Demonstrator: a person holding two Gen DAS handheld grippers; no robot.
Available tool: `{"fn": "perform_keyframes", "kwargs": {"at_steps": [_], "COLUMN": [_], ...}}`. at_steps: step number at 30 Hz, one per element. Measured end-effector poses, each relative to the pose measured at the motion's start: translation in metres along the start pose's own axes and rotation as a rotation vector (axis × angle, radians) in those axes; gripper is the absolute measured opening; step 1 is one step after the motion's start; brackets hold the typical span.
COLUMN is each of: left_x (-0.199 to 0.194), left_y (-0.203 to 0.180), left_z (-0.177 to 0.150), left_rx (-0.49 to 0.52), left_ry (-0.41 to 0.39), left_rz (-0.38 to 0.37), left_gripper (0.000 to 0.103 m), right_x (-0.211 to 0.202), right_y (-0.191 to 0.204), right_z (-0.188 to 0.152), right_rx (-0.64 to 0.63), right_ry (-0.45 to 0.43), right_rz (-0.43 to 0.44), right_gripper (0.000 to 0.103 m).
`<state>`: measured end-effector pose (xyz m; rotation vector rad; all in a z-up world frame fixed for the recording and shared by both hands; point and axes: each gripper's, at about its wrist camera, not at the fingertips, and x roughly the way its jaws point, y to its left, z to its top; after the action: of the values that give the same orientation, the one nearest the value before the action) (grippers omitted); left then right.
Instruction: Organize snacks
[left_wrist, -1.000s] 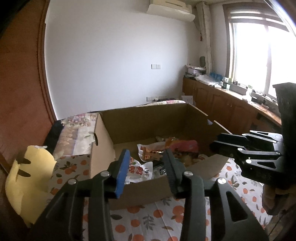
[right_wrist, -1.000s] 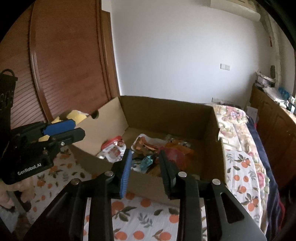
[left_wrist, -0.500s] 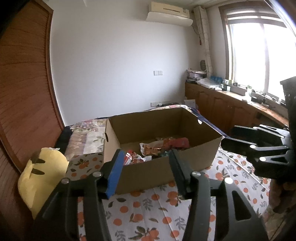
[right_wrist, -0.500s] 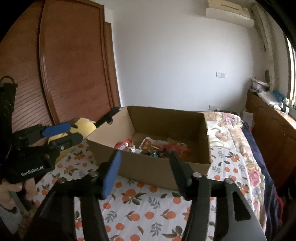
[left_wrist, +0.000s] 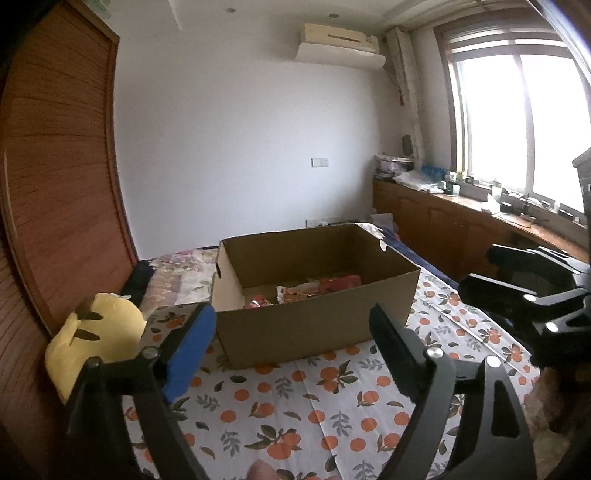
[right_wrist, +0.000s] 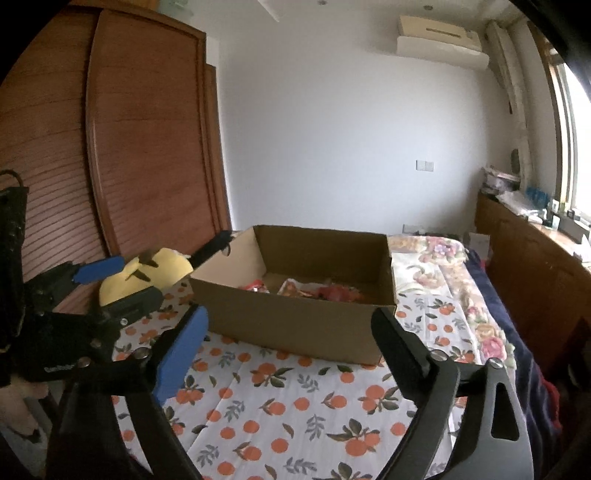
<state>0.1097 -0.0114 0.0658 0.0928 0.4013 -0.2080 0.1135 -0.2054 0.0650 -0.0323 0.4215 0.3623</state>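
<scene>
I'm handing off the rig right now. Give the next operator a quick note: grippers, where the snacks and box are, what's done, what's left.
Left gripper: open, holding nothing, in front of the box.
Right gripper: open, holding nothing, also in front of the box.
Cardboard box stands open on the orange-print sheet; snack packets lie loose on its floor.
Yellow plush toy lies left of the box, not part of the job.
Done: no snacks visible outside the box.
Left: if sorting inside is wanted, the packets look jumbled; much of the floor is hidden by the near wall.

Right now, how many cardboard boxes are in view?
1. The open cardboard box sits on the orange-print sheet, beyond both open tools, with snack packets inside. Nothing hints at another.
</scene>
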Motion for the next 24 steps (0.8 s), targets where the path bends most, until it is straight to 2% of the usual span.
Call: {"fn": "perform_keyframes", "kwargs": {"at_steps": [3,4,8,16,24], "left_x": [-0.006,-0.006,-0.010,-0.025,-0.041], "left_y": [-0.003,-0.004,-0.005,-0.013,-0.022], "left_z": [-0.004,-0.005,-0.011,-0.028,-0.051], "left_rx": [-0.004,-0.004,-0.007,0.004,-0.002], "left_ry": [-0.010,-0.011,-0.017,-0.050,-0.071], "left_rz": [0.007,0.011,0.030,0.072,0.130], "left_gripper": [0.089,0.090,0.098,0.103,0.103], "right_x": [-0.008,-0.011,-0.019,-0.028,-0.038], "right_y": [0.005,0.006,0.005,0.001,-0.004], "right_z": [-0.004,-0.006,-0.013,-0.028,-0.054], "right_rx": [-0.010,-0.009,0.015,0.046,0.083], "right_ry": [-0.011,-0.015,-0.032,-0.036,-0.030], "right_rz": [-0.008,-0.012,-0.021,-0.063,-0.116], "right_gripper": [0.098,0.103,0.103,0.103,0.103]}}
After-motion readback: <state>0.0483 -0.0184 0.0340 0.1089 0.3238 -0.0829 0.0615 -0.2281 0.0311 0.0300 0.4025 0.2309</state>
